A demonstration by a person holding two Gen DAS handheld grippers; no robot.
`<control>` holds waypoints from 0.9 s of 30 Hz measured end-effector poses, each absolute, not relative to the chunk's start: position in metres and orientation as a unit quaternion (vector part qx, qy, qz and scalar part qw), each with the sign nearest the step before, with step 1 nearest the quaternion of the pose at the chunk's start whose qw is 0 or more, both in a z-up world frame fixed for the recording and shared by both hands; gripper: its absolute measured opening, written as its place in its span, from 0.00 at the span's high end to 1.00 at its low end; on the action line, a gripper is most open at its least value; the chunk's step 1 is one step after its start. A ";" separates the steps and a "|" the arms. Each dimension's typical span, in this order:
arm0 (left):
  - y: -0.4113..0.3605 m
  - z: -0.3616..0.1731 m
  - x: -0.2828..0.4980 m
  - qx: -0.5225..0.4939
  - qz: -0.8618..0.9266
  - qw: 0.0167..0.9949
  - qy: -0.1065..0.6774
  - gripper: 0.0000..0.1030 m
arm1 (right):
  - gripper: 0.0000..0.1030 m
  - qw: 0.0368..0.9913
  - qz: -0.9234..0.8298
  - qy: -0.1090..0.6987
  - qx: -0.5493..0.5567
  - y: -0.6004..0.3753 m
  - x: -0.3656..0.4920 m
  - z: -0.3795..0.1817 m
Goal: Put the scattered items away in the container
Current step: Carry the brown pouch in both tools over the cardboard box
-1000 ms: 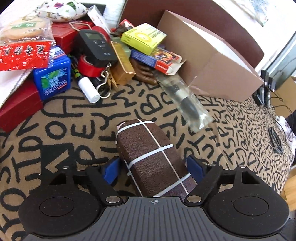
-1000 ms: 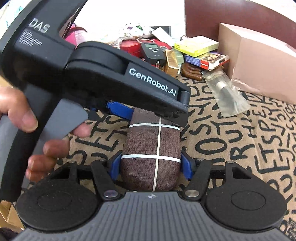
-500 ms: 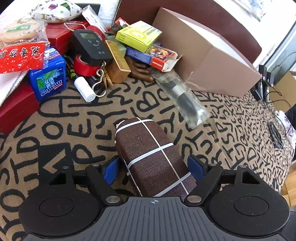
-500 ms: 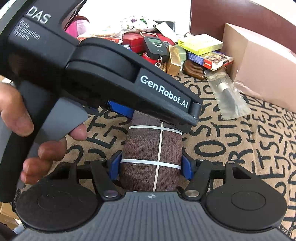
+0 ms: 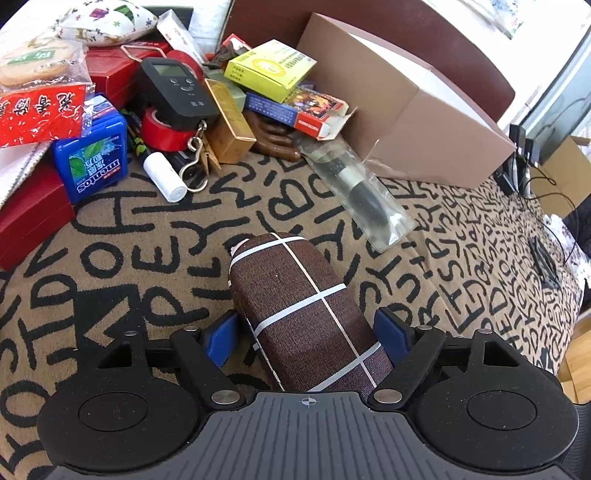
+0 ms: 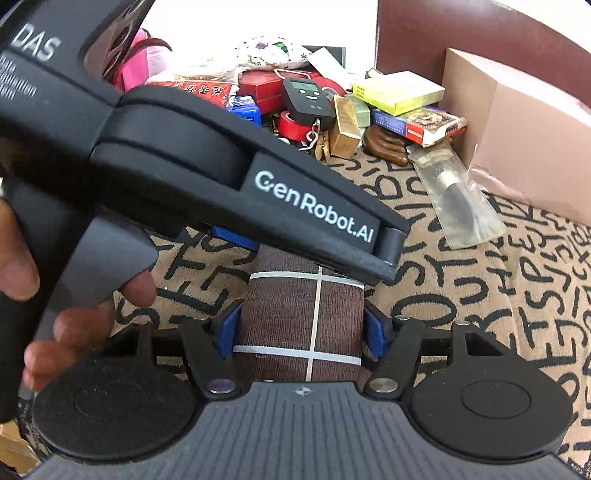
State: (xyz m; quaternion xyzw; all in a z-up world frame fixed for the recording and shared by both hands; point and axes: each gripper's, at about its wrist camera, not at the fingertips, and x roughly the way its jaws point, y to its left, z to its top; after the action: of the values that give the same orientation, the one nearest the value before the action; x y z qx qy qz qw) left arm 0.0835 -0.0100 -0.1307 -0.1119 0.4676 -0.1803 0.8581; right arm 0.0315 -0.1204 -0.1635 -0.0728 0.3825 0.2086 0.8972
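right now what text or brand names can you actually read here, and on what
"mentos": blue mint box, seen upside down.
"GenRobot.AI": side of the left gripper, in the right wrist view.
"DAS": upper body of that gripper; the smaller lines under it are blurred.
Red snack packet: white Chinese characters, not clearly readable.
Yellow box, playing card box, digital scale: print too small.
Patterned cloth: scattered black letters, no clear words.

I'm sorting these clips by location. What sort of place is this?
Probably a lived-in room at home, though that is a guess: a table under a letter-print cloth, piled with household clutter such as a Mentos tub and a floral cushion, plus a cardboard box beside it.
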 end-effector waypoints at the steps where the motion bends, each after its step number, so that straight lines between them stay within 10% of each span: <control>1: -0.010 -0.131 0.083 -0.113 -0.180 0.858 0.468 0.24 | 0.33 0.898 0.209 0.381 -0.072 -0.121 0.030 -0.163; 27: -0.098 -0.020 0.126 -0.141 -0.246 0.884 0.373 0.25 | 0.34 0.949 0.162 0.258 -0.082 -0.215 0.049 -0.060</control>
State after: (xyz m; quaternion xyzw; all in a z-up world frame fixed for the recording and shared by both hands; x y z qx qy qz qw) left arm 0.1256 -0.0979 -0.0198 -0.1411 0.3727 -0.2456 0.8837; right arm 0.0490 -0.2146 -0.0603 -0.0822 0.2583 0.1618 0.9489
